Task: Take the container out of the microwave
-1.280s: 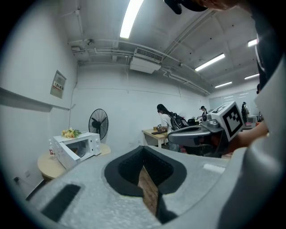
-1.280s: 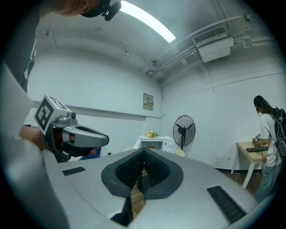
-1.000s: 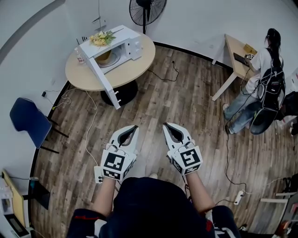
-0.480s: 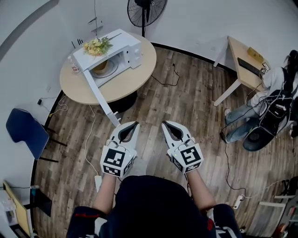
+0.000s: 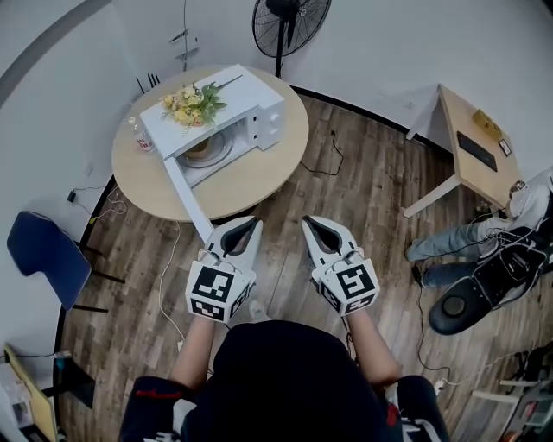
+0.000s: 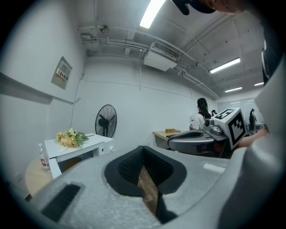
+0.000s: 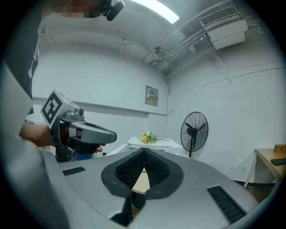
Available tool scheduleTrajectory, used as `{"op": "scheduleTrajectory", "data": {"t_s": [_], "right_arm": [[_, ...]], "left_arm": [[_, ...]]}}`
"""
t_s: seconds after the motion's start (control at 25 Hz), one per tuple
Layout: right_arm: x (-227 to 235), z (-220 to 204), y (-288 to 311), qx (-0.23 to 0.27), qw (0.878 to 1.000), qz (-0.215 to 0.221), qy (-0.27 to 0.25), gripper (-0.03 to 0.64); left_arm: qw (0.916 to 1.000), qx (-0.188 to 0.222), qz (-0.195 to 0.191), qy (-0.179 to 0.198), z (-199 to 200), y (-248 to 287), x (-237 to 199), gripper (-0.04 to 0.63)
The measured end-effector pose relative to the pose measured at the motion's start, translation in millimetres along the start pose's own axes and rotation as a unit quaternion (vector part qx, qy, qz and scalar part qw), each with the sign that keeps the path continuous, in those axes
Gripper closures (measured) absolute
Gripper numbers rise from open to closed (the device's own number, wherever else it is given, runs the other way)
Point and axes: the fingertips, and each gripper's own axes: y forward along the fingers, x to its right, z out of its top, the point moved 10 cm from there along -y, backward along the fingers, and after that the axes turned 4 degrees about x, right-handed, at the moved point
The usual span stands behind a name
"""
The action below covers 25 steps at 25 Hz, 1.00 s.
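Note:
A white microwave [image 5: 233, 108] stands on a round wooden table [image 5: 259, 173] with its door [image 5: 184, 195] swung open toward me. Inside, a brownish container [image 5: 198, 147] sits on the glass plate. A bunch of flowers [image 5: 192, 104] lies on top of the microwave. My left gripper [image 5: 251, 226] and right gripper [image 5: 308, 226] are held side by side over the floor, short of the table's near edge, both shut with nothing in them. The left gripper view shows the left gripper [image 6: 143, 148] aimed right of the microwave [image 6: 76, 151]. The right gripper [image 7: 144, 152] points toward the flowers [image 7: 149, 137].
A standing fan [image 5: 289, 22] is behind the table. A blue chair [image 5: 43, 259] stands at the left wall. A wooden desk [image 5: 471, 142] and a seated person [image 5: 510, 233] are at the right. Cables [image 5: 168, 259] trail over the floor. A small bottle [image 5: 143, 138] stands beside the microwave.
The table and microwave have come nearer as I walked toward them. Both grippers kept their shut, side-by-side pose. The seated person has slid toward the right edge of the head view.

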Motion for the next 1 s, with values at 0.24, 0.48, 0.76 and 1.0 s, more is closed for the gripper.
{"op": "scheduleTrajectory", "data": {"t_s": [0.24,0.48,0.76,1.0], "right_arm": [[12.2,0.2,61.7,-0.001,0.999,0.034,-0.008,0.611],[45.9,-3.6,117.9,-0.001,0.996,0.083,0.011,0.611],[96.7,-16.1,190.1,0.004,0.979,0.201,0.022,0.611],[125.3,-26.0,251.1,0.008,0.956,0.293,0.022,0.611]], "left_arm": [[0.999,-0.005,0.037,-0.026,-4.7,18.7,-48.7,0.581],[0.9959,-0.033,0.084,-0.001,-5.8,45.1,-70.3,0.581],[0.9817,-0.054,0.182,0.01,-14.3,80.0,-77.5,0.581],[0.9551,-0.069,0.288,-0.01,-21.8,95.6,-93.6,0.581]]}}
